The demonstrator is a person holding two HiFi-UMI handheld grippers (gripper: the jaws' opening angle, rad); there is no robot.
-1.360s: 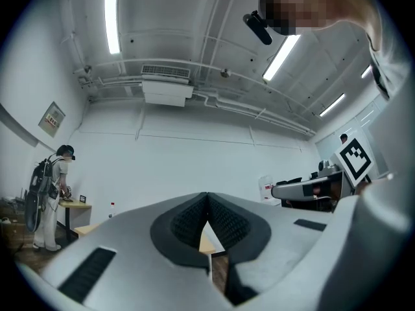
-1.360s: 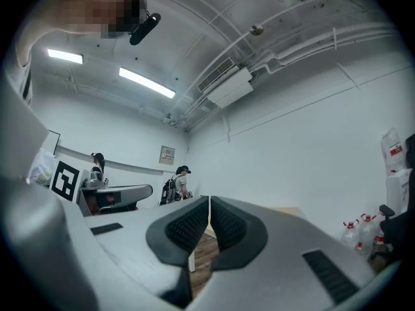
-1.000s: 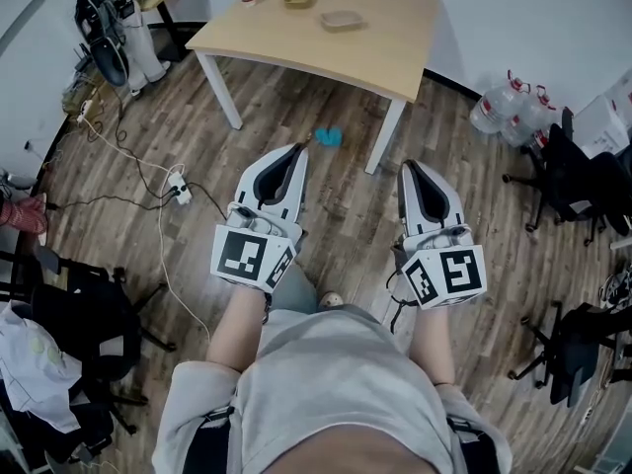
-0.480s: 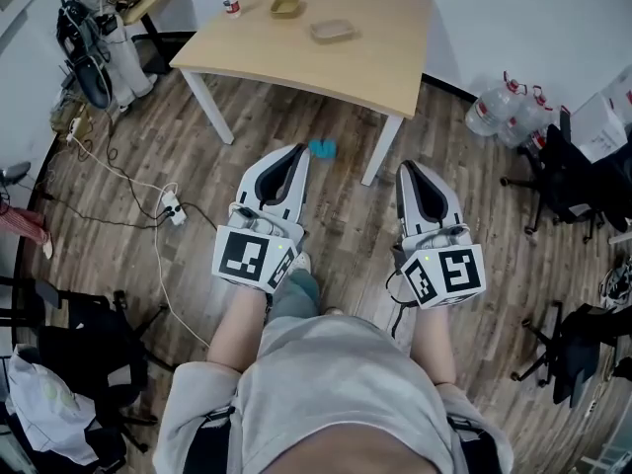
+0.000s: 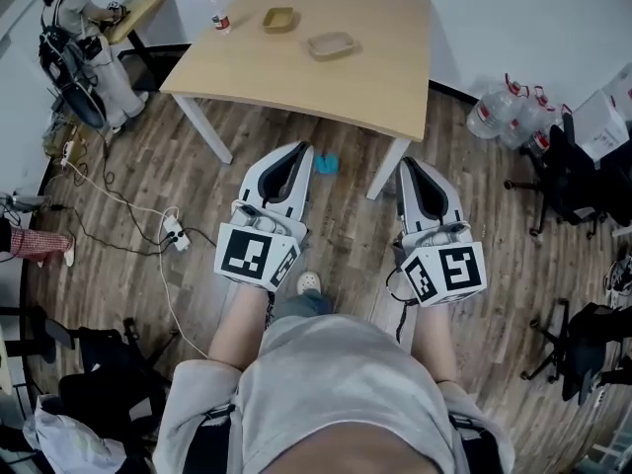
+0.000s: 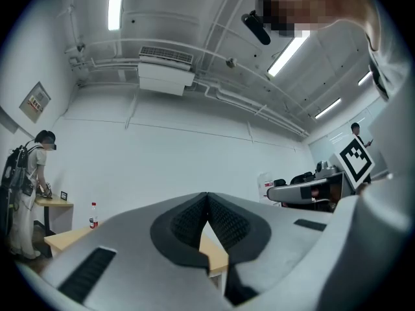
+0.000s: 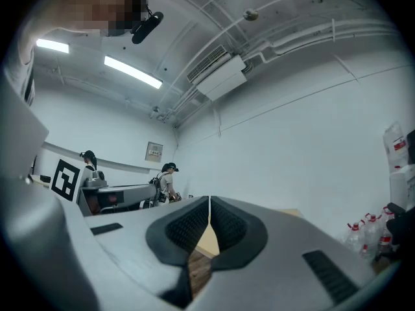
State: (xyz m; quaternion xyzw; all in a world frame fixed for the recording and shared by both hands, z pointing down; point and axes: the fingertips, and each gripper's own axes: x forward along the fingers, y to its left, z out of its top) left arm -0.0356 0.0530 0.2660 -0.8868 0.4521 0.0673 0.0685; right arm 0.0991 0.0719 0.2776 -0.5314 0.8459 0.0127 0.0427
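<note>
Wooden table (image 5: pixel 326 82) stood just ahead of both jaw tips, with a small tan tray (image 5: pixel 280 18), a shallow dish (image 5: pixel 332 43) and a bottle (image 5: pixel 213 10) farther out on its top, well beyond reach. Left gripper (image 5: pixel 300 150) and right gripper (image 5: pixel 409 164) were held side by side before the person's body, each with jaws pressed together on nothing, seemingly a resting carry since nothing lay close enough to grasp. A small teal object (image 5: pixel 327 164) lay on the floor between the tips, nearer the left
</note>
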